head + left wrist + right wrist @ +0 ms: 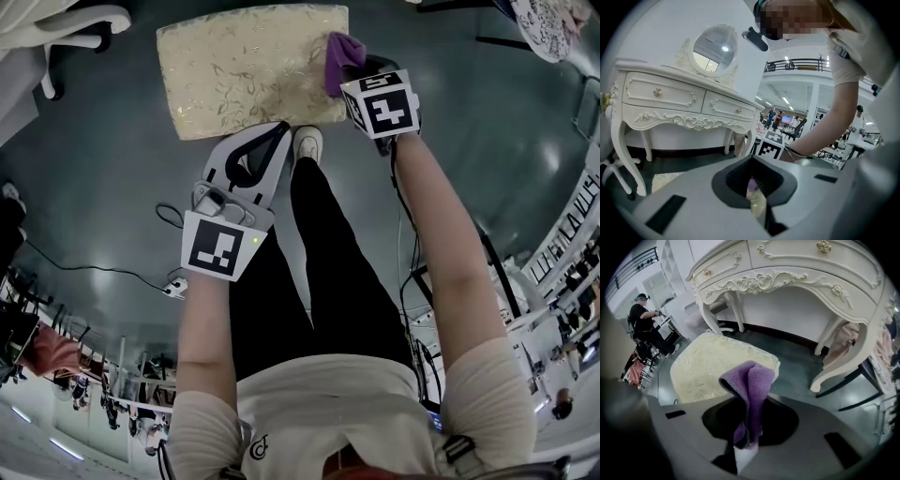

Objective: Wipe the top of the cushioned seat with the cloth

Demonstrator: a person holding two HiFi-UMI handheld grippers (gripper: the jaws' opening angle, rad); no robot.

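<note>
Pinching the cloth, the right gripper is held over the seat for wiping; the left gripper, pressed together empty, is held back.

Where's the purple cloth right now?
In the head view it's upper right: the cloth is clamped in the right gripper at the cushioned seat's right edge.

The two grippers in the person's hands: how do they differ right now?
The right gripper is clamped on a purple cloth; the left gripper has its jaws together on nothing. The right gripper is at the right edge of the cushioned seat; the left gripper hangs back by the person's leg, tips at the seat's near edge. Both carry a black-and-white marker cube.
</note>
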